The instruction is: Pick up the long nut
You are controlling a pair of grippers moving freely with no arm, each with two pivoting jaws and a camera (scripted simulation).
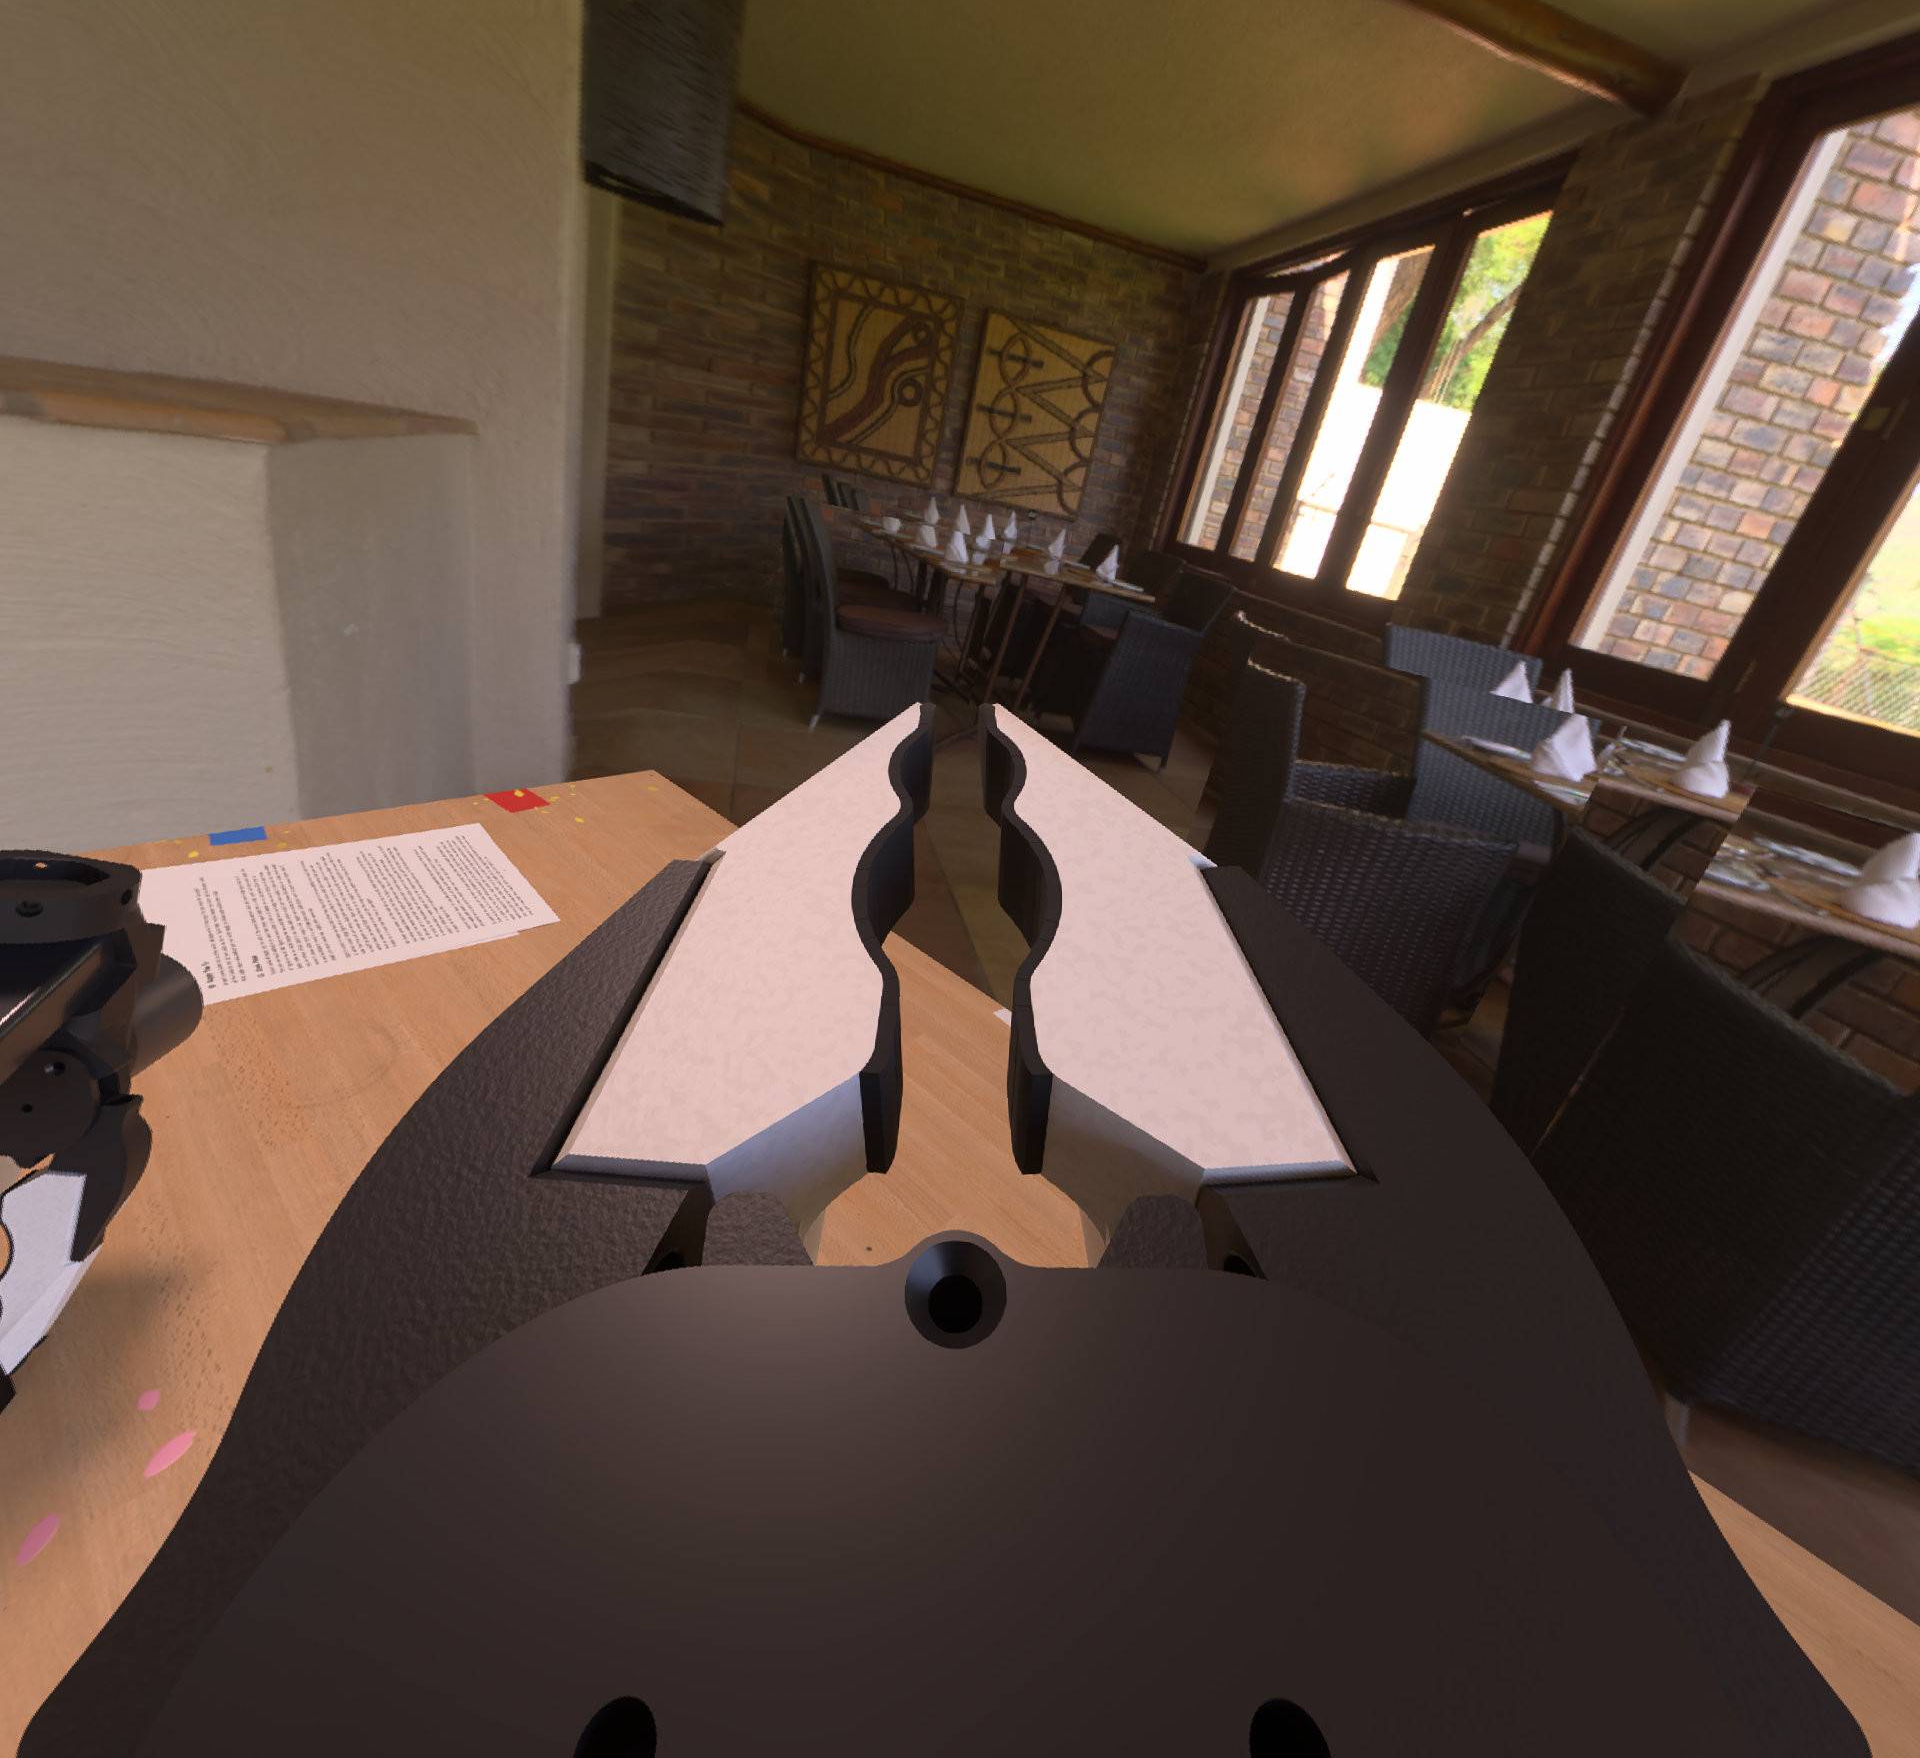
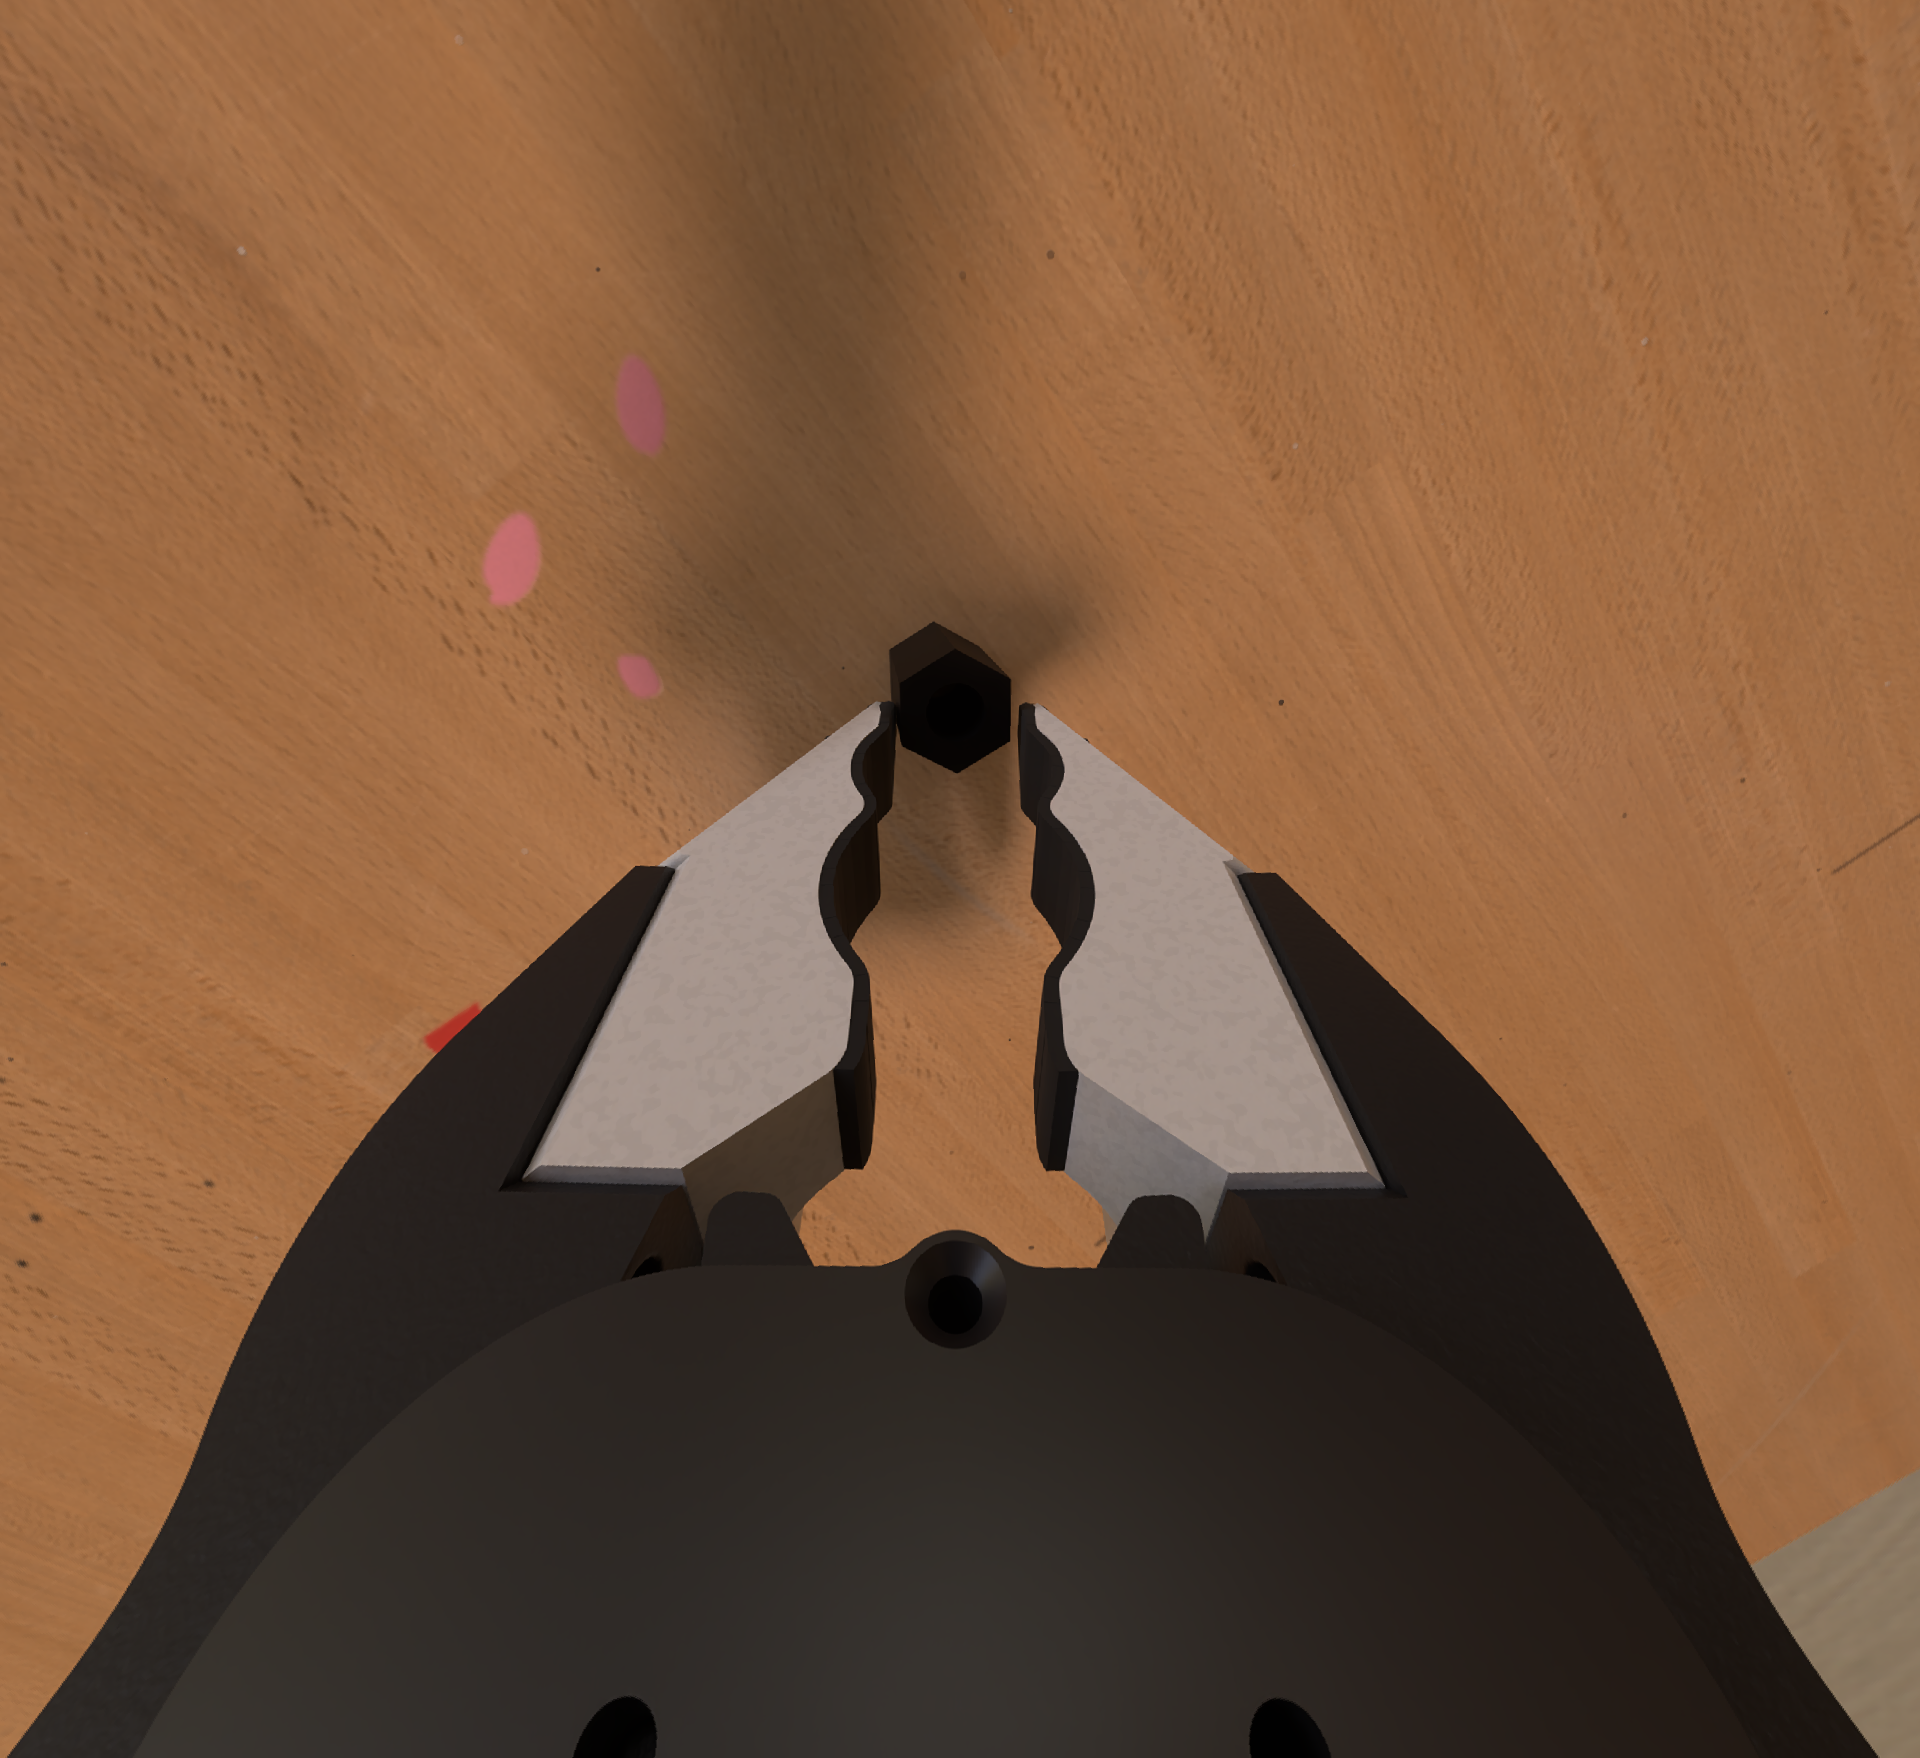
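Note:
The long nut (image 2: 954, 706) is black and hexagonal. It stands on end on the wooden table (image 2: 1351, 358), with its hole facing the right wrist view. My right gripper (image 2: 956, 721) points down at the table and is open, with the nut between its fingertips. The left fingertip (image 2: 883, 742) is at the nut's side, and a thin gap shows at the right one. My left gripper (image 1: 956, 721) hovers level above the table (image 1: 364, 1137), its jaws a narrow gap apart with nothing between them. The nut is hidden in the left wrist view, where the right gripper's black body (image 1: 62, 1012) shows at the left edge.
A printed paper sheet (image 1: 343, 908) lies on the table's far left, with a blue patch (image 1: 237, 836) and a red patch (image 1: 516, 800) behind it. Pink spots (image 2: 511, 558) mark the wood left of the nut. The table's edge runs under my left gripper. Dark wicker chairs (image 1: 1382, 877) stand beyond it.

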